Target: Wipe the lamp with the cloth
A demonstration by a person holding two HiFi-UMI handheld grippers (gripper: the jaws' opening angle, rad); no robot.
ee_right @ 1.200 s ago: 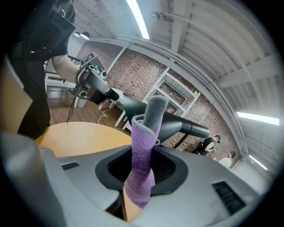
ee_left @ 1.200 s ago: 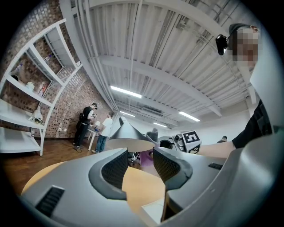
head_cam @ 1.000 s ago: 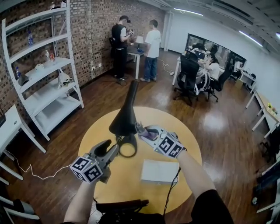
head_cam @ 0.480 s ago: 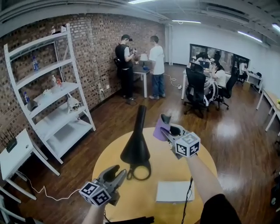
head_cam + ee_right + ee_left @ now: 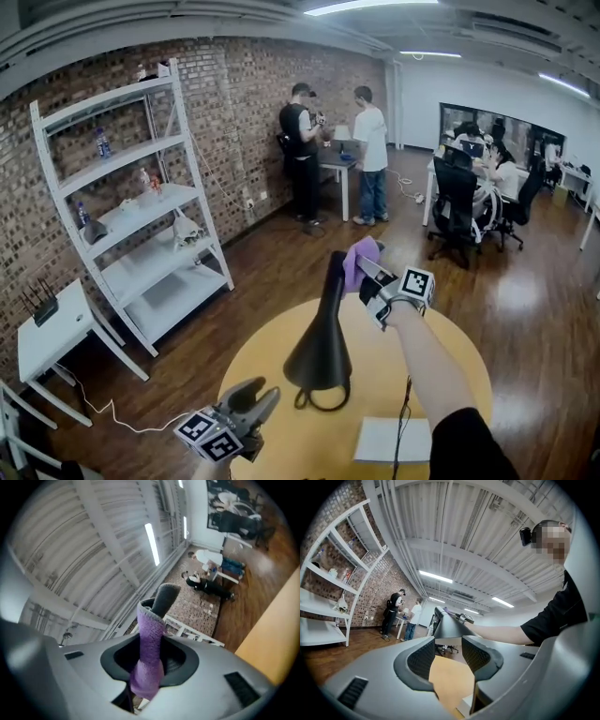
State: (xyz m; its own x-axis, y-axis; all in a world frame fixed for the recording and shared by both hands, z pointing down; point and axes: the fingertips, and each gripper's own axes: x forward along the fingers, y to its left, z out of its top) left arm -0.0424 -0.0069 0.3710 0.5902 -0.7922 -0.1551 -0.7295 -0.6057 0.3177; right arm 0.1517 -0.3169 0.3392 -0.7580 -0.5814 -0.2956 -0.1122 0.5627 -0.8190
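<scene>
Black lamp (image 5: 320, 356) stands upright, purple cloth (image 5: 359, 261) against its top.

a red brick wall (image 5: 234, 103) backs a white shelving unit (image 5: 141, 220) on the glossy dark wood floor (image 5: 281, 258), two people (image 5: 302, 150) stand at a white desk (image 5: 337, 169) beyond, black office chairs (image 5: 457, 199) sit further right, and strip lights (image 5: 349, 7) glow overhead.

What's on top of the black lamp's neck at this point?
The purple cloth, clamped in the right gripper, rests against the upper end of the lamp. The stretch of neck beneath the cloth is covered, and whether the cloth presses firmly cannot be told.
</scene>
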